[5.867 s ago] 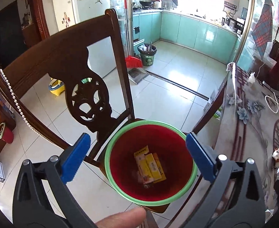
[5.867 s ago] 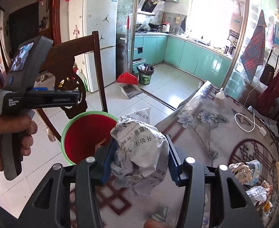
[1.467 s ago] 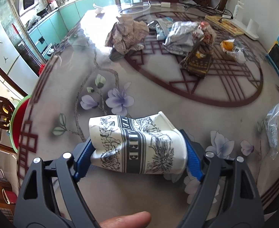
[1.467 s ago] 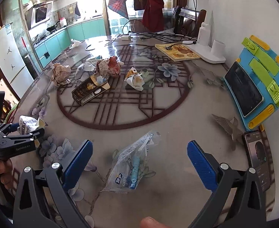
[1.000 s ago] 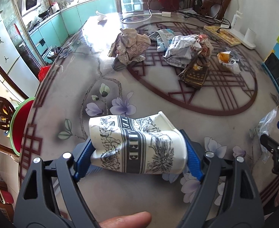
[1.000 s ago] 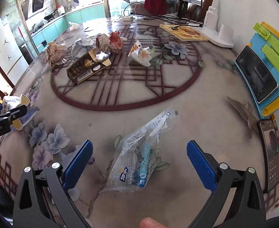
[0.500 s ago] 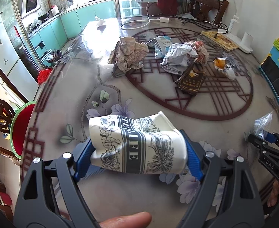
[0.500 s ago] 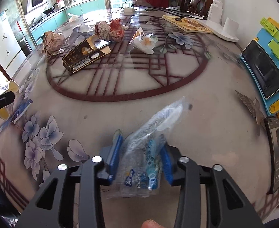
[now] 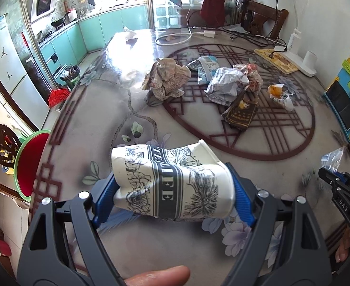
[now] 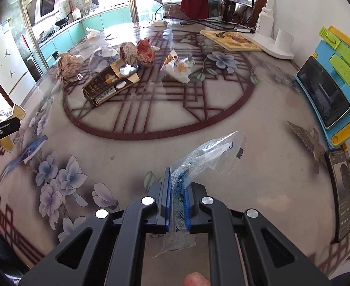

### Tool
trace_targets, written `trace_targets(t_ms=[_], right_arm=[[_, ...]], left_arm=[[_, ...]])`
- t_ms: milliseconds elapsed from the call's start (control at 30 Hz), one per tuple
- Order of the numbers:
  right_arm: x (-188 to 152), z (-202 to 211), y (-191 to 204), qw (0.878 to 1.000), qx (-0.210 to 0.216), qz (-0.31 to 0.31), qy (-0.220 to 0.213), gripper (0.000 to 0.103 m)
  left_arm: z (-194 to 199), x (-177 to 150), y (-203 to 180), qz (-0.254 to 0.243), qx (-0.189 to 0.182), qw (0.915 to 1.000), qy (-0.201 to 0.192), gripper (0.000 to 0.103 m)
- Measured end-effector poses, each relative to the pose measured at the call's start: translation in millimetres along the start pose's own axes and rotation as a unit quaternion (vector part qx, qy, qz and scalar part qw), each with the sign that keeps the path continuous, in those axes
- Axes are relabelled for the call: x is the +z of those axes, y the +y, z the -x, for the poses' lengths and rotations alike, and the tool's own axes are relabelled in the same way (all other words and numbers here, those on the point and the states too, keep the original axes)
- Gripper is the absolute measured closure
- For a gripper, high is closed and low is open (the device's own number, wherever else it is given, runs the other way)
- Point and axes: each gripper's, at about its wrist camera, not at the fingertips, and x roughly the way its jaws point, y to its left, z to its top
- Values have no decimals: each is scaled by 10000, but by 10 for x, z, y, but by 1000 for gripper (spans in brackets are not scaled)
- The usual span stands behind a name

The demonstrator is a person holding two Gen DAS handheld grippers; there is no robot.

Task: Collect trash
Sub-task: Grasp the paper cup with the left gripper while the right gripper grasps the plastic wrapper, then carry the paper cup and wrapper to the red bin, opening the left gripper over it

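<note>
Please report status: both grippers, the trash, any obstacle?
Left gripper shut on crushed printed paper cup. Right gripper just closed on clear plastic wrapper. Red bin with green rim at table edge, path clear.

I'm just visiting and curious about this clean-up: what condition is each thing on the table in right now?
Paper cup: crushed, clamped sideways in the left gripper.
Clear plastic wrapper: pinched in the right gripper, whose jaws have just closed.
Red bin: open, beside the table.
Dark carton: flattened, lying open.
Newspaper ball: crumpled, untouched.
</note>
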Motion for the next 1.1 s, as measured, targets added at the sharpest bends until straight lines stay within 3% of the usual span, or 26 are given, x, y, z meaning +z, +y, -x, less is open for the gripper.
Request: trace_targets(t_ms=[267, 433, 733, 1100], right_arm=[[144, 372, 335, 9965, -92, 593, -584, 95], [250, 467, 572, 9943, 29, 802, -705, 95], [498, 568, 1297, 9876, 441, 1231, -874, 95], [785, 584, 2424, 9710, 1056, 1879, -1039, 95]], left_arm=[[388, 218, 142, 9, 205, 9974, -691, 22], [659, 341, 361, 198, 322, 9931, -1111, 22], [993, 442, 914, 571, 529, 9861, -1465, 22], [1152, 458, 2063, 1174, 1219, 9737, -1527, 22]])
